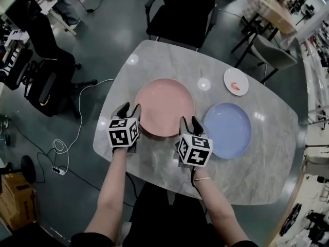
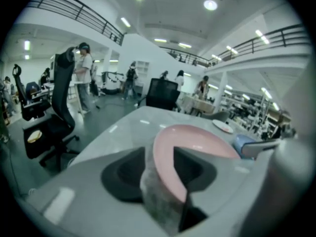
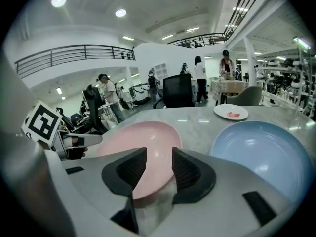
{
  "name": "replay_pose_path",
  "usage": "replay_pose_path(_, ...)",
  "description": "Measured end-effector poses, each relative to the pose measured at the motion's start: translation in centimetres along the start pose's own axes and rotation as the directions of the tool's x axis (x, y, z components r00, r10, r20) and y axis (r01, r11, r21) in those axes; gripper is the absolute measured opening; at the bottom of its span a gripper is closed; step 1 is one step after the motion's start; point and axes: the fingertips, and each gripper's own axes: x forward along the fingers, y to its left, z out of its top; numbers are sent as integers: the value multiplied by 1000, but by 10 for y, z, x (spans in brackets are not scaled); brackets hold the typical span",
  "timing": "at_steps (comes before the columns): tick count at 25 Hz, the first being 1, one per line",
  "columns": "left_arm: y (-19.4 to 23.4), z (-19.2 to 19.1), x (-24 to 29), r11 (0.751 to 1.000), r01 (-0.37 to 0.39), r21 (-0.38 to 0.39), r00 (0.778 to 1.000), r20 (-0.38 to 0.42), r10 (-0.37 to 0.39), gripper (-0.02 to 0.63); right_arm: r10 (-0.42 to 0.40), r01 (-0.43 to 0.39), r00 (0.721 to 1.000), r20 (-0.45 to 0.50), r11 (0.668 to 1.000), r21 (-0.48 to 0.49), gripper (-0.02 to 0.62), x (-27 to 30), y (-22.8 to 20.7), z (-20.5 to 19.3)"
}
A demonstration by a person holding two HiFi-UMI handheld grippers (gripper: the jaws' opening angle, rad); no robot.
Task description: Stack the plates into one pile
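1. Grey marble counter [image 1: 154, 60] carries three plates, each lying apart from the others: the pink plate [image 1: 164, 107] in the middle, the blue plate [image 1: 227, 130] just beside it on the right, and the small white plate [image 1: 236, 81] farther back. I judge no pile has been started.
2. My left hand-held gripper [image 1: 130, 108] sits at the pink plate's left rim and my right hand-held gripper [image 1: 189, 121] at its near right rim. Both have their jaws spread, with the rim between them but not pinched.
3. The plate lies flat, so if I close before a lower jaw is under the rim, I may push the plate across the counter instead of catching it.
4. If one side clamps before the other, the glazed plate could tilt and slide out on the lift.
5. The blue plate is close to my right hand-held gripper, so a careless swing could knock the two rims together.
6. The small white plate has a red mark or scrap on it that I cannot identify. If it is food, setting a plate on top of it could smear it.
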Motion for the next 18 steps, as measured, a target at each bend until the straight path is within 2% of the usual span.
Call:
replay_pose_path(7, -3, -3, 34, 997, 73, -13, 996, -46, -74, 179, -131, 131, 990, -60, 991, -13, 143, 25, -28, -7)
replay_pose_path(13, -8, -9, 49, 994, 110, -20, 991, -78, -111, 153, -146, 149, 982, -119, 989, 21, 141, 41, -32, -16)
replay_pose_path(18, -9, -8, 50, 994, 109, -22, 991, -81, -111, 121, -151, 157, 983, -108, 986, 54, 137, 42, -36, -13)
